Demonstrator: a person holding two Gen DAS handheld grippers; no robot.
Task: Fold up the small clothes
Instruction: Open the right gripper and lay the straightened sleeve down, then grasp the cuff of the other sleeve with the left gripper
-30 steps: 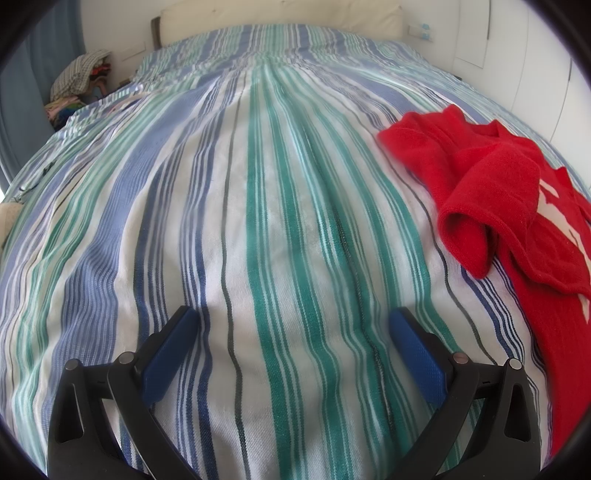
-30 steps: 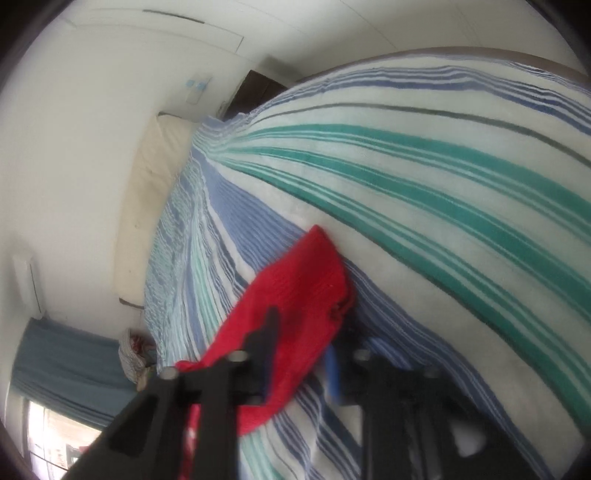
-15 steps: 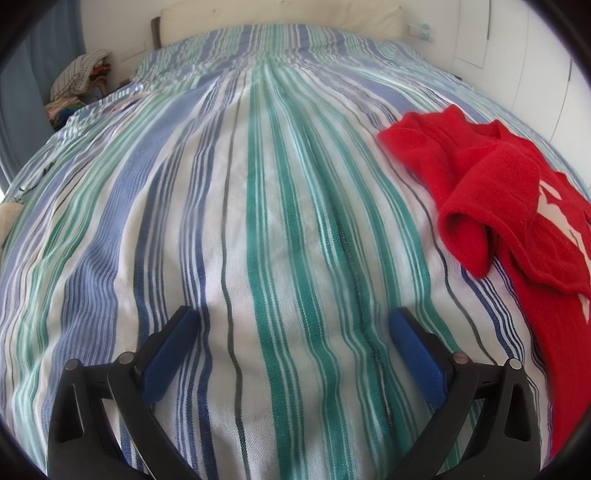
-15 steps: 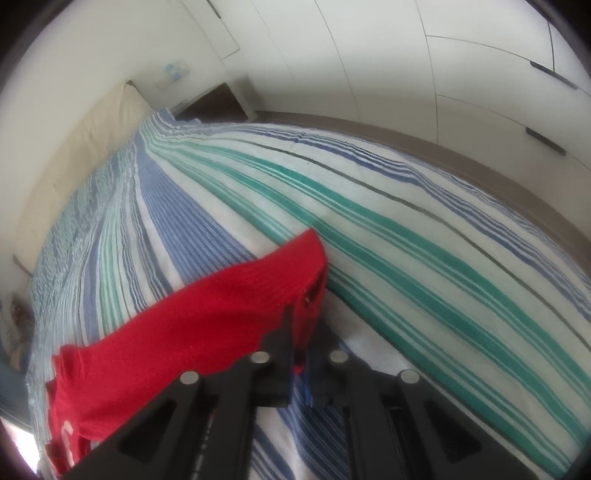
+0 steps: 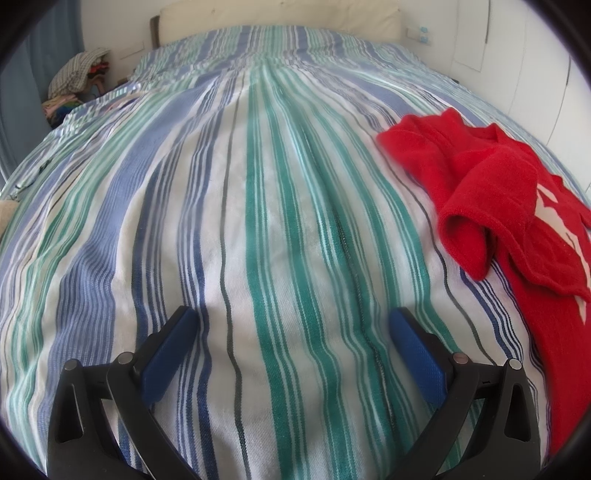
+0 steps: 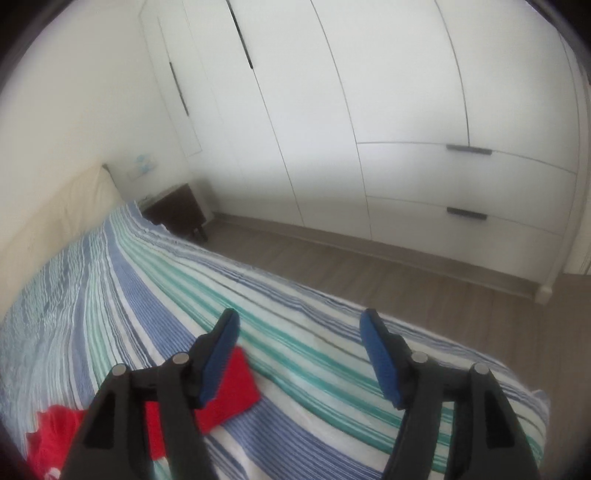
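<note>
Left claw [image 5: 291, 332] spread wide, nothing btwn its blue pads, over the striped bedspread [image 5: 258, 221]. Red garment [image 5: 491, 192] lies at 3 o'clock of it, fleecy knit, crumpled, long axis running 11 to 5 o'clock; white print on it, unreadable. Right claw [image 6: 299, 339] opening, nothing btwn its pads, garment below at 7 o'clock. Beyond: cream headboard [image 5: 280, 14], white wardrobe [image 6: 369, 110].
</note>
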